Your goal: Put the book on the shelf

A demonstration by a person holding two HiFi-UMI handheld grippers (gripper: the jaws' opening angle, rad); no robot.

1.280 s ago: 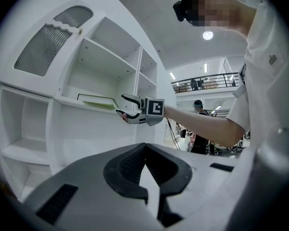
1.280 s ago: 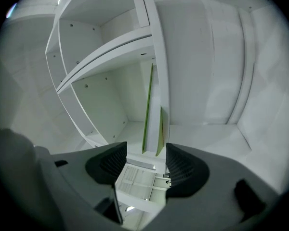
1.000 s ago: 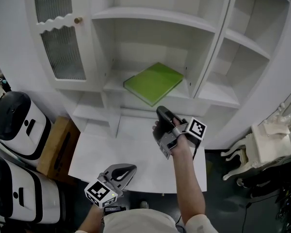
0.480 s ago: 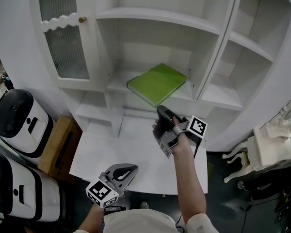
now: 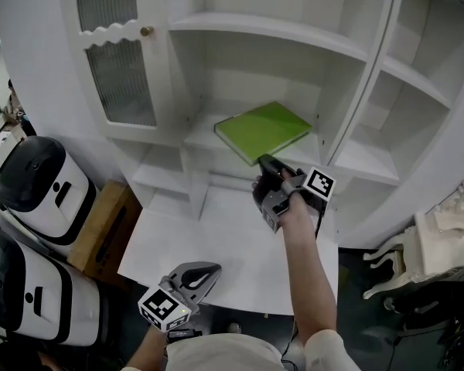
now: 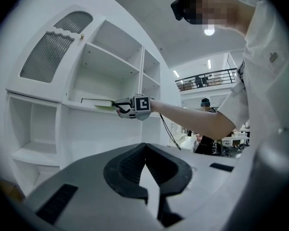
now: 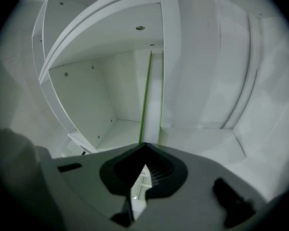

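the green book (image 5: pixel 263 130) is laid flat on the shelf (image 5: pixel 202 136), its near corner at the shelf's front edge. the right claw (image 5: pixel 264 161) is closed empty against that corner; the left claw (image 5: pixel 210 270), also closed, is held below the shelf. seating is judged underway; a straight inward push is called for.

The book (image 5: pixel 263 128) is bright green, the shelf (image 5: pixel 205 134) plain white throughout.

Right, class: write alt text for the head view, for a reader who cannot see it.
A green book lies flat on a shelf of a white cabinet, with the shut right tool at its near corner. The left tool hangs lower, above a white tabletop.
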